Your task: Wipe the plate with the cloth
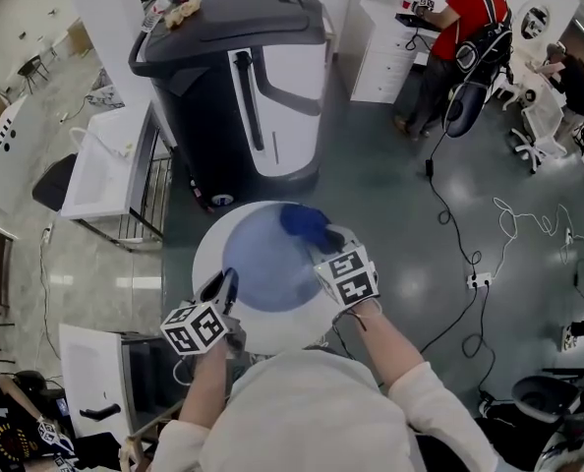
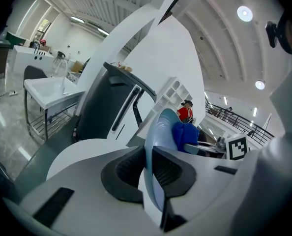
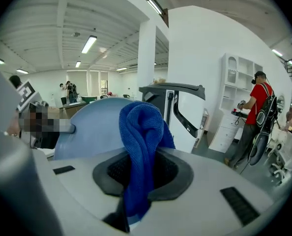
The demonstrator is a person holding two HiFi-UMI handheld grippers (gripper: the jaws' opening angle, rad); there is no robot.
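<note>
A pale blue plate (image 1: 268, 262) hangs over a round white table (image 1: 209, 248), held tilted. My left gripper (image 1: 229, 285) is shut on the plate's near left rim; in the left gripper view the plate (image 2: 158, 146) stands edge-on between the jaws. My right gripper (image 1: 326, 247) is shut on a dark blue cloth (image 1: 305, 224), which lies against the plate's far right part. In the right gripper view the cloth (image 3: 142, 146) is pinched between the pads and bunches up in front of the plate (image 3: 92, 127).
A big black and white machine (image 1: 243, 87) stands just beyond the table. A white sink stand (image 1: 105, 170) is at the left. Cables (image 1: 469, 264) trail over the grey floor at the right. A person in red (image 1: 464, 28) stands at white shelves far back.
</note>
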